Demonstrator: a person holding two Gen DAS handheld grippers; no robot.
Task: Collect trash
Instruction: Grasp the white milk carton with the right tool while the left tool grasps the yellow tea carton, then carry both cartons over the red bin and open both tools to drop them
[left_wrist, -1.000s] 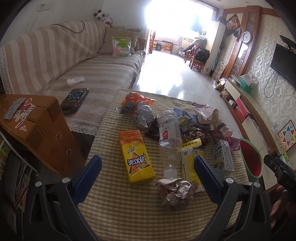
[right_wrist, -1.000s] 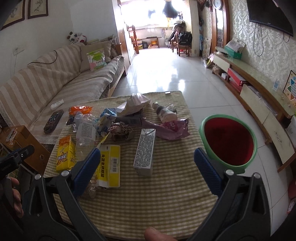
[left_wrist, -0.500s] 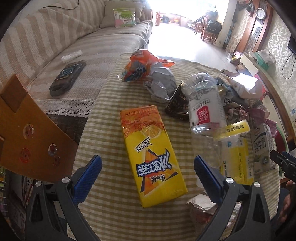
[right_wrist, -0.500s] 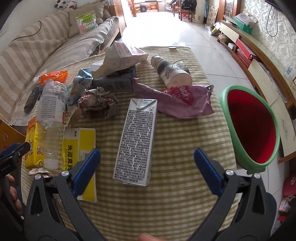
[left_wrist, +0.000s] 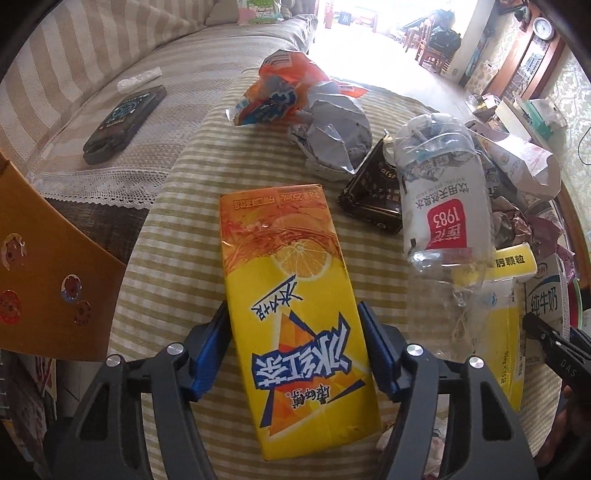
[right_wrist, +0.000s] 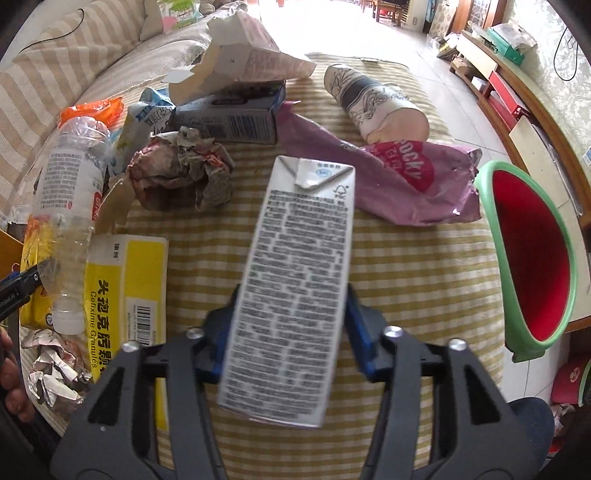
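Observation:
A yellow lemon-tea carton (left_wrist: 291, 258) lies flat on the checked tablecloth (left_wrist: 177, 229). My left gripper (left_wrist: 291, 325) straddles its near half, jaws closing, blue pads (left_wrist: 210, 350) touching both long sides. A white milk carton (right_wrist: 306, 229) with grey print sits between the blue pads (right_wrist: 356, 328) of my right gripper (right_wrist: 291, 302), whose jaws are also closing and press on its sides. A red bin with a green rim (right_wrist: 491, 177) stands off the table's right edge.
More trash covers the table: a clear bottle (right_wrist: 70, 173), a yellow medicine box (right_wrist: 125, 288), crumpled foil (right_wrist: 55, 373), a pink wrapper (right_wrist: 399, 173), a paper cup (right_wrist: 376, 99), an orange snack bag (left_wrist: 280, 88). A striped sofa (left_wrist: 129, 44) and a wooden side table (left_wrist: 44, 266) lie left.
Both grippers have dropped toward the table and drawn their jaws in from wide open: the left onto the yellow tea carton, the right onto the white milk carton.

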